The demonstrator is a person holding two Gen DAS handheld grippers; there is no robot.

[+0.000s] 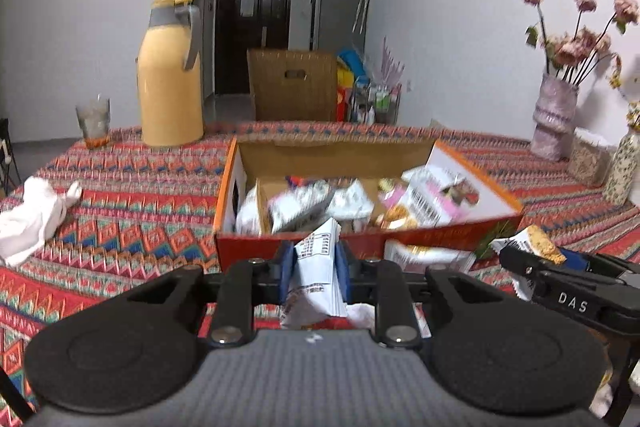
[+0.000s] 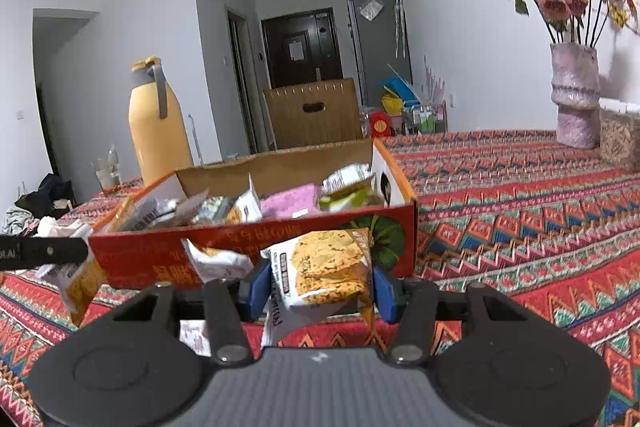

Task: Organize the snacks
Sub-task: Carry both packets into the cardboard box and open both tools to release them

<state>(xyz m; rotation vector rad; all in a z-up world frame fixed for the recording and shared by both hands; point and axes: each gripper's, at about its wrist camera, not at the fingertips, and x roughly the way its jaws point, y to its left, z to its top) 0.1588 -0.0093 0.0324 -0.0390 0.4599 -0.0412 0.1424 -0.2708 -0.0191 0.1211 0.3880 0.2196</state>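
In the left wrist view my left gripper [image 1: 316, 263] is shut on a white printed snack packet [image 1: 318, 267], held just in front of the red cardboard box [image 1: 256, 247]. Several snack packets fill the box. In the right wrist view my right gripper [image 2: 320, 287] is shut on a cracker packet [image 2: 326, 267], its blue pads pressing both sides, close to the box's red front wall [image 2: 168, 251]. A white packet [image 2: 220, 261] lies on the table by that wall. The same cracker packet [image 1: 540, 243] shows at the right of the left wrist view.
On the patterned tablecloth [image 1: 140, 187] stand a yellow thermos [image 1: 170, 83] and a used glass [image 1: 94, 123] at the back left. A white cloth [image 1: 32, 223] lies at the left edge. A vase of dried flowers [image 2: 574, 95] and a basket stand at the right.
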